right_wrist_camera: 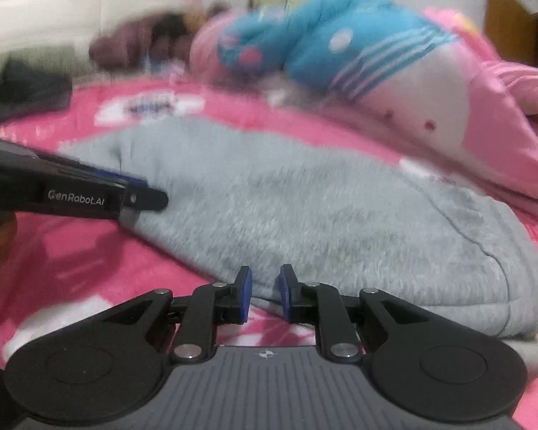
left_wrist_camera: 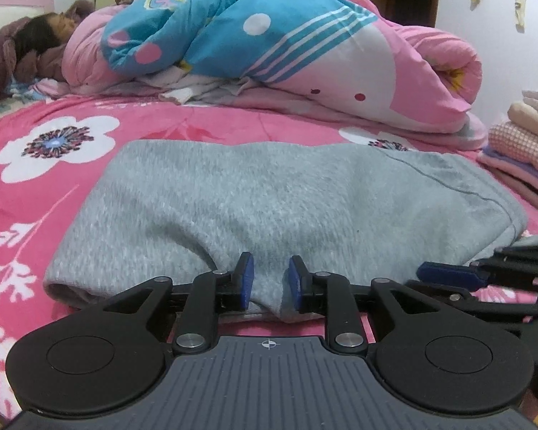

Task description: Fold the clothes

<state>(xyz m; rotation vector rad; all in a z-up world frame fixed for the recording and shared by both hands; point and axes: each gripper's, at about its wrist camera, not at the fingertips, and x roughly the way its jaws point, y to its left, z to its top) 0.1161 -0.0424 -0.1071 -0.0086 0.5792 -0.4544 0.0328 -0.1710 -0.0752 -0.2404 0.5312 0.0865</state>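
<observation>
— Where does the grey garment (left_wrist_camera: 269,200) lie from the grippers?

— Straight ahead of both, flat on the pink floral bedspread (left_wrist_camera: 53,150). Its long axis runs crosswise to the fingers, left to right. It looks doubled already: a rounded fold at the left end and stacked edges at the right, past a seam line.

— Which hand is nearer?

— The left gripper (left_wrist_camera: 269,281) — its blue pads stand apart with the garment's near hem poking up into the gap, not pinched. The right gripper (right_wrist_camera: 265,295) hangs just short of the near edge, fingers parted too, nothing between them. It sits off to the left one's right, close by.

— So what stage is this?

— I can't settle it. A hem being let go after a fold would look the same as a hem about to be taken for another. Either way the near edge is what both sets of fingers face.

— The surface and room?

— Soft quilted bedding, so the fabric will sink and drag rather than slide. Beyond the garment lies a rolled pink and blue quilt (left_wrist_camera: 305,43), with a person lying at its far left. Off to the right sits a stack of folded cloths (left_wrist_camera: 523,143). The right view is blurred, so fine detail there is lost.
</observation>
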